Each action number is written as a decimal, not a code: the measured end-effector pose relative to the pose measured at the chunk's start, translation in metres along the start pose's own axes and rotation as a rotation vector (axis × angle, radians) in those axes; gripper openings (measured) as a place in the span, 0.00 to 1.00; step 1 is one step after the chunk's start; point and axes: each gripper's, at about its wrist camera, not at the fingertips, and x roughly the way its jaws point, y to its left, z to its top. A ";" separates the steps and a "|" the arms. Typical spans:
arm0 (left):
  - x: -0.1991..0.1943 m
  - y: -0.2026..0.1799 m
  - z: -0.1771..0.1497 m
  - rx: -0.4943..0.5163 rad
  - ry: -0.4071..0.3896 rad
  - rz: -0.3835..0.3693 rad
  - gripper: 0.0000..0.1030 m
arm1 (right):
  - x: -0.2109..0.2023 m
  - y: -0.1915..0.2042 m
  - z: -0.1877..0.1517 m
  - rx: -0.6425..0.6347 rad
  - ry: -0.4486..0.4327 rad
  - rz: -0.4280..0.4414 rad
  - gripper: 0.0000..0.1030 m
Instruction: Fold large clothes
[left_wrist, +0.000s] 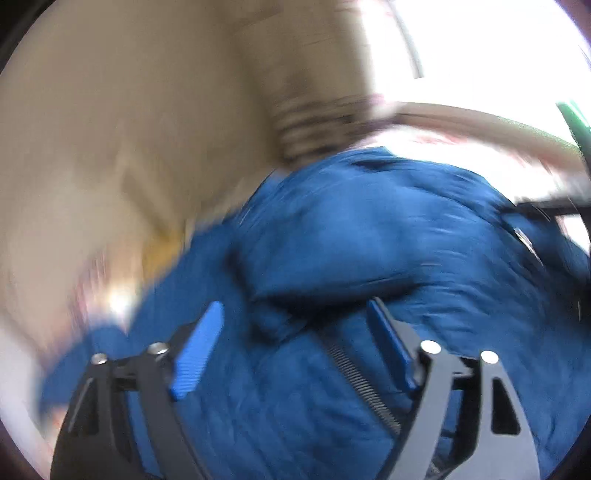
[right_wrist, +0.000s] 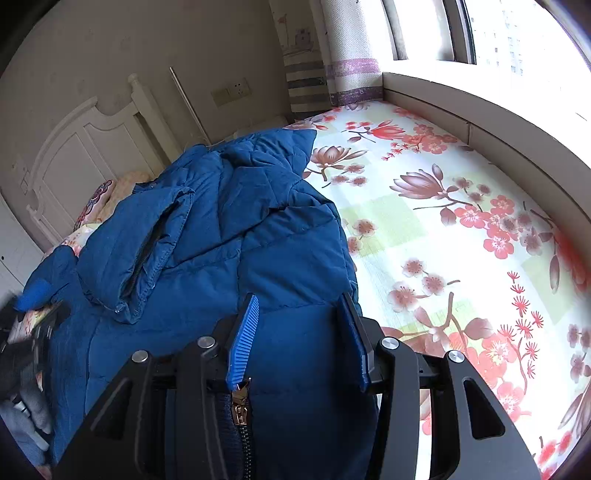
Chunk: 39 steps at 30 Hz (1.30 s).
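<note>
Spreading right of the right claw (right_wrist: 299, 306), a floral bed (right_wrist: 443, 229) meets the window wall; claw grips the puffy blue coat (right_wrist: 229, 221); left claw (left_wrist: 295, 317) gapes, blurred.

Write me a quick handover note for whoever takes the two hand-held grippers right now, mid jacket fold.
Left hand-held gripper: jaws wide apart above the jacket, nothing pinched; that view is blurred.
Right hand-held gripper: jaws closed on a thick fold of the jacket's edge, next to the zipper.
Jacket: blue, padded, bunched on the bed, hood towards the headboard.
Done: one edge gripped; no neat fold visible.
Left: grab the other side with the left gripper, spread the jacket flat, then fold it.
</note>
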 end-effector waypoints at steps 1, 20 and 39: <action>0.000 -0.013 0.008 0.064 -0.011 0.022 0.82 | 0.000 0.001 0.000 -0.002 0.001 -0.003 0.44; 0.005 0.182 -0.058 -1.088 -0.194 -0.508 0.20 | 0.001 0.002 0.000 0.004 0.000 -0.003 0.44; 0.049 0.207 -0.170 -1.357 0.080 -0.301 0.33 | -0.021 0.065 0.005 -0.271 -0.114 -0.150 0.44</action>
